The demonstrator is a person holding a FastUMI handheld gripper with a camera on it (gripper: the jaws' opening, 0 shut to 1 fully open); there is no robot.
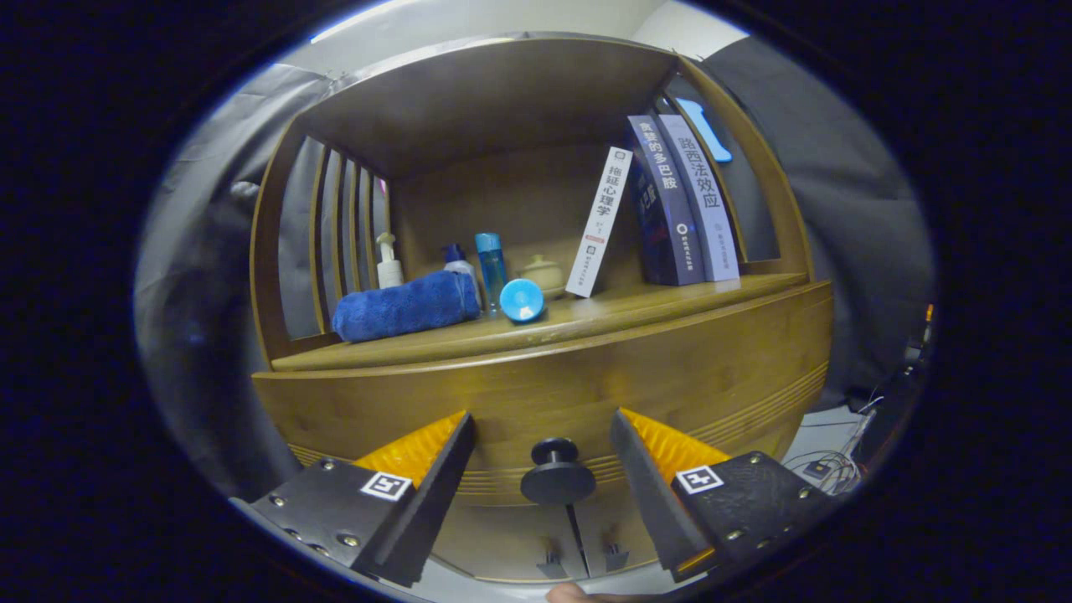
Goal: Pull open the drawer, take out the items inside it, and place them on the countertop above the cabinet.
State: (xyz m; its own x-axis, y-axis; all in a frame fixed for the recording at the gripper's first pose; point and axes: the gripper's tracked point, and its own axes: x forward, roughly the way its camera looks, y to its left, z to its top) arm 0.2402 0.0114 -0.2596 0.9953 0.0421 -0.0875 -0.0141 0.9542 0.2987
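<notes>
claw (543,427) spread, flanking drawer knob (557,473) | drawer (670,377) shut, contents hidden

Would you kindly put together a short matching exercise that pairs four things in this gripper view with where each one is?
Things:
1. drawer knob
2. rolled blue towel
3. white book
4. round blue lid

Places:
A. leaning against the dark books
B. just right of the towel, at the countertop's front
C. between the open gripper's fingers
D. beside the pump bottle, by the slats

Pairs: 1-C, 2-D, 3-A, 4-B
</notes>
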